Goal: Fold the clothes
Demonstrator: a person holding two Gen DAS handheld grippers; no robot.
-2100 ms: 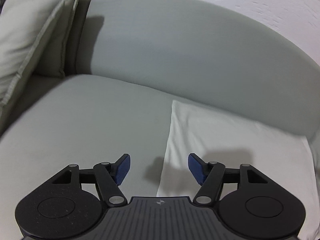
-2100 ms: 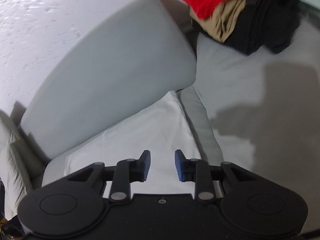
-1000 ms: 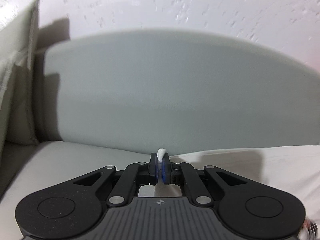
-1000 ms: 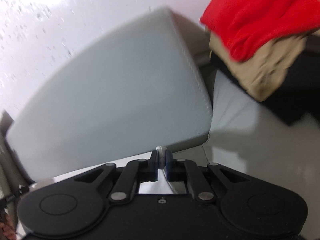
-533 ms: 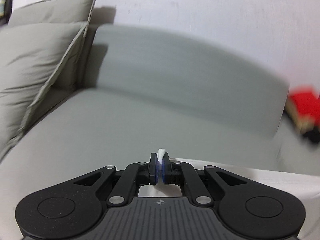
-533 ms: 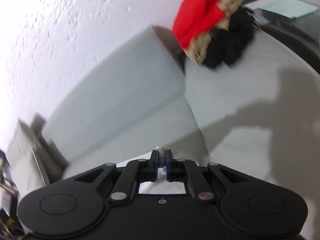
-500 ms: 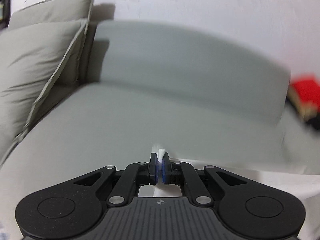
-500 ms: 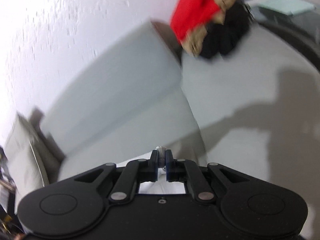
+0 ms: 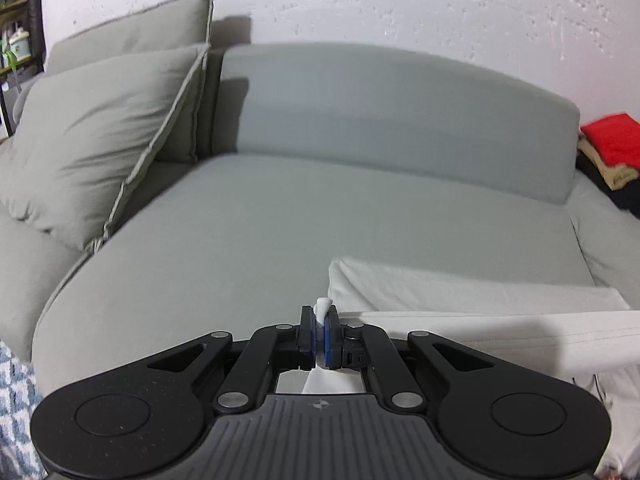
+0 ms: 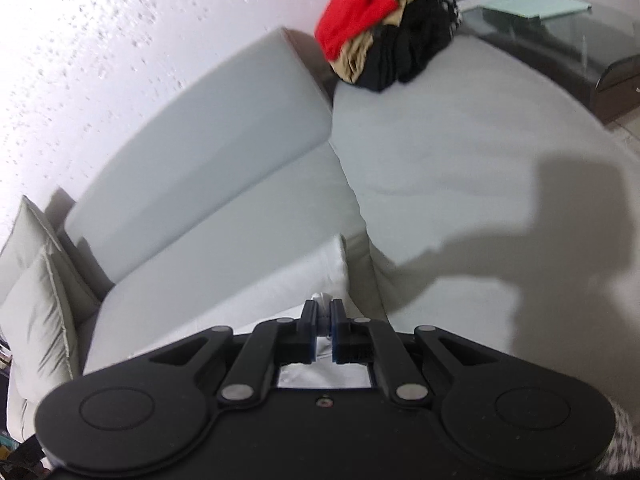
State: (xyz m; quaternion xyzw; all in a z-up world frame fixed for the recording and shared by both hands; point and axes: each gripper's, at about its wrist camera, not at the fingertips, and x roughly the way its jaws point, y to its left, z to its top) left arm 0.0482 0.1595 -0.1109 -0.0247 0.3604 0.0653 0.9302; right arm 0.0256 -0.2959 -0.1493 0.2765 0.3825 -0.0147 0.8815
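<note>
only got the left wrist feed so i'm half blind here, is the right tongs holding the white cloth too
Observer: Yes. The right tongs are shut on the white cloth, with a small tuft poking up between the pads.
Operator: what's over on that side of the sofa, i only catch a red edge
Observer: A pile of clothes, red on top, tan under it and black at the bottom, sits at the far end of the sofa.
Operator: anything past the pile
Observer: A dark low table with a glass top stands beyond the sofa's end.
</note>
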